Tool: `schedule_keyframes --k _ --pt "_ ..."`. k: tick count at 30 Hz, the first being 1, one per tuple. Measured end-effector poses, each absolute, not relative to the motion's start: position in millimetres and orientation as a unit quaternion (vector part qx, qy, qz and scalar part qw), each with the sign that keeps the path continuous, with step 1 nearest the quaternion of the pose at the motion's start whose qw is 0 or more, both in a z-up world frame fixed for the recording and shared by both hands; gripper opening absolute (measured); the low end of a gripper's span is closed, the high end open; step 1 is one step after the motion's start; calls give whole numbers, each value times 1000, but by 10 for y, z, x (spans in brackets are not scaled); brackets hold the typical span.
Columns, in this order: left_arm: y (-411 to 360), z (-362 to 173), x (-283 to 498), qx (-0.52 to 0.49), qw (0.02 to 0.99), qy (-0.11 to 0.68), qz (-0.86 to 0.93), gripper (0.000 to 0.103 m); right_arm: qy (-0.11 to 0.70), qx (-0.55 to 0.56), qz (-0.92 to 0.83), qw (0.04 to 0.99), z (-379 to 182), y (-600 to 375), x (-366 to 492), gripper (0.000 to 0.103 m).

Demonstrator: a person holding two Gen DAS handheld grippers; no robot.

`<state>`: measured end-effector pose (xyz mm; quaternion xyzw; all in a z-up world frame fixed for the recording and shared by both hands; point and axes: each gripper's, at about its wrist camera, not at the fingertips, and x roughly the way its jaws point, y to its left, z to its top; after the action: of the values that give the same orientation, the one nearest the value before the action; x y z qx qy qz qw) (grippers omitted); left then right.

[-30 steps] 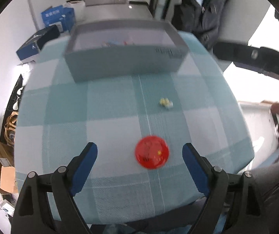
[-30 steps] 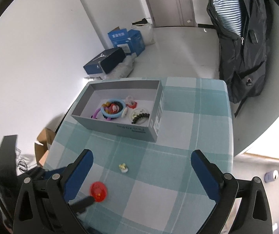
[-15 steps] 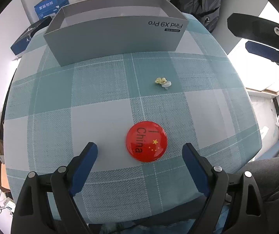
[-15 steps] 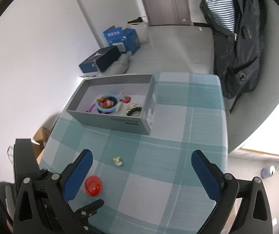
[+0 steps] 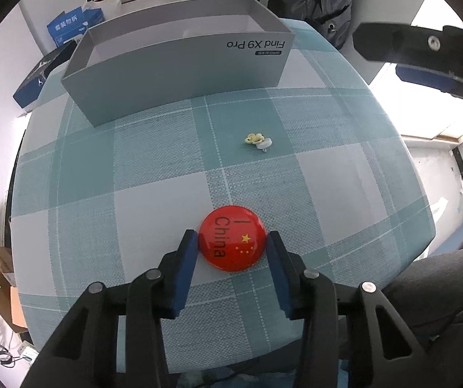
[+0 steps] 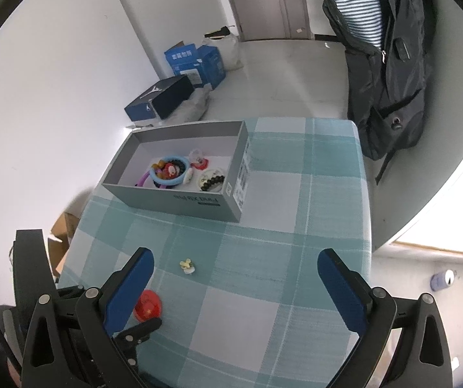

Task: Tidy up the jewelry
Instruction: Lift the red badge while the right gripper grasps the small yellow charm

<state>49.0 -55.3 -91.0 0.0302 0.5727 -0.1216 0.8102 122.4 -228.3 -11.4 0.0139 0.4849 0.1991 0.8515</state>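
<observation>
A round red badge (image 5: pixel 232 237) with "I China" and yellow stars lies on the checked tablecloth (image 5: pixel 153 174). My left gripper (image 5: pixel 231 242) is shut on its two sides, both blue pads touching it. It also shows in the right wrist view (image 6: pixel 147 306). A small yellow and white earring (image 5: pixel 258 139) lies farther out, seen too in the right wrist view (image 6: pixel 187 265). A grey open box (image 5: pixel 179 74) stands at the far side; the right wrist view shows the box (image 6: pixel 179 202) holding several pieces of jewelry (image 6: pixel 173 169). My right gripper (image 6: pixel 234 278) is open and empty, high above the table.
A dark backpack (image 6: pixel 390 64) hangs beyond the table's far right corner. Blue cartons (image 6: pixel 195 61) and a dark shoe box (image 6: pixel 160 100) sit on the floor at the back left. The right gripper's arm (image 5: pixel 425 51) hangs over the table's right edge.
My left gripper moved forward and closed its fingers onto the red badge. The right gripper stayed open and shifted only slightly.
</observation>
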Motion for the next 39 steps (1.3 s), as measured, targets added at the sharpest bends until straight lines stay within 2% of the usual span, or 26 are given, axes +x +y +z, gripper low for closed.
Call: schedule_keyframes --k 10,29,32,36,39 --pt "-439 -811 414 16 820 558 -122 37 518 4 188 834 -290 -2258 1265 102" --pt "320 -325 436 -109 857 495 -97 37 547 -75 235 800 -666 -1631 1205 99" --pt "428 -278 460 -121 861 484 -93 37 541 -106 238 800 -711 -1484 1164 93" --pt "555 -289 484 -142 859 484 -89 37 541 -137 235 796 -784 -1351 1139 79" --pt "636 -297 503 -147 859 483 -85 37 544 -152 226 793 -851 -1311 1151 74"
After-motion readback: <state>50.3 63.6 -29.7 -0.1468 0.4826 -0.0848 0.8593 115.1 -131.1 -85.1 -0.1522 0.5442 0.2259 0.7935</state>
